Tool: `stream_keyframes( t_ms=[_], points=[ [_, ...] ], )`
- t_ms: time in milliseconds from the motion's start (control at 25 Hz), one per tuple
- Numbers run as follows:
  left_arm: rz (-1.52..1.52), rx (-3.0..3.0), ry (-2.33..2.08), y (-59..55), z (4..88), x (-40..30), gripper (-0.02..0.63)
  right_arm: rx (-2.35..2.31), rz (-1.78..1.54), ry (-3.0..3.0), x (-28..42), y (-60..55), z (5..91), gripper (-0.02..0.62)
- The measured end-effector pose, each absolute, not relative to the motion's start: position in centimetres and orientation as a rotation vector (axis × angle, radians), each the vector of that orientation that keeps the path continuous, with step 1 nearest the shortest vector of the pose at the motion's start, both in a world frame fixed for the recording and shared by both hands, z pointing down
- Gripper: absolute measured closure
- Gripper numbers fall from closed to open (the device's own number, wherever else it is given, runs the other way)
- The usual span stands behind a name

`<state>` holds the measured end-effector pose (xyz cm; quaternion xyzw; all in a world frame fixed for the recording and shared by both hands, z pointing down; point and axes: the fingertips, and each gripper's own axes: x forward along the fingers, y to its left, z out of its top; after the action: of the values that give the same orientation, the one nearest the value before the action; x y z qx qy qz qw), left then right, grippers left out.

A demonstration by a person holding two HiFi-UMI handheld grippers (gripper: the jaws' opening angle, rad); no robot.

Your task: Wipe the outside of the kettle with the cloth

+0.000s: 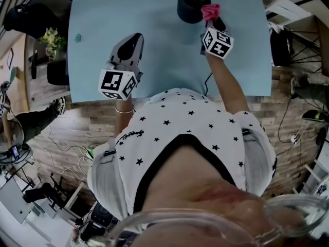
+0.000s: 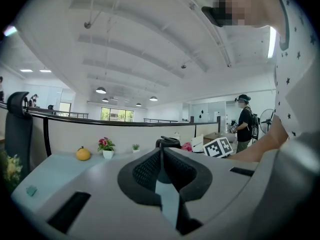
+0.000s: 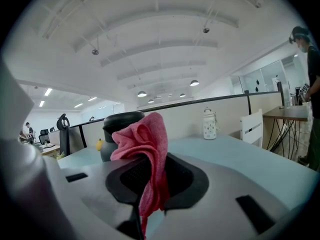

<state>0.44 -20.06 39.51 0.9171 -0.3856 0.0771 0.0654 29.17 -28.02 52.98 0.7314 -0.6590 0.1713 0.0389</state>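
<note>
Pinching pink cloth (image 3: 145,134) by the kettle (image 1: 191,4), right gripper (image 3: 150,164); left gripper (image 2: 161,156) clenched, empty

Bright, even light is given by ceiling lamps (image 2: 101,90), and only faint shadows are cast on the tabletop (image 1: 154,60). In both gripper views straight lines are bent and the corners are blackened. The left gripper (image 2: 161,153) is rendered slightly soft up close.

site: open office | desk partition (image 2: 125,134) | office chair (image 2: 19,129) (ceiling lamps (image 2: 101,90))
</note>
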Motion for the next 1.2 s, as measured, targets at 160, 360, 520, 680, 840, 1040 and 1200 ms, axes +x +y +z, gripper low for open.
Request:
stream_keyframes(
  t_ms=[160, 360, 520, 680, 840, 1040, 1200],
  points=[
    [0.243, 2.756, -1.191, -19.9, 39.4, -0.1, 0.566, 2.252, 0.499, -1.988, 30.9, -29.0, 53.2, 0.525],
    [0.254, 2.741, -1.223, -19.9, 39.3, -1.0, 0.566, 2.262, 0.494, -1.982, 32.1, -30.5, 53.3, 0.525],
    [0.259, 2.741, -1.224, -19.9, 39.2, -1.4, 0.566, 2.269, 0.504, -1.969, 32.6, -31.1, 53.5, 0.525],
    [0.264, 2.748, -1.214, -20.0, 39.1, -1.6, 0.566, 2.279, 0.524, -1.952, 32.5, -31.1, 53.7, 0.525],
    [0.259, 2.758, -1.191, -20.0, 39.2, -1.3, 0.566, 2.303, 0.505, -1.924, 33.1, -30.3, 53.3, 0.525],
    [0.256, 2.767, -1.151, -19.9, 39.6, -0.5, 0.566, 2.358, 0.534, -1.989, 33.0, -27.1, 51.9, 0.525],
    [0.25, 2.78, -1.116, -19.9, 39.8, 0.2, 0.566, 2.341, 0.366, -2.079, 30.3, -24.4, 49.7, 0.525]
  ],
)
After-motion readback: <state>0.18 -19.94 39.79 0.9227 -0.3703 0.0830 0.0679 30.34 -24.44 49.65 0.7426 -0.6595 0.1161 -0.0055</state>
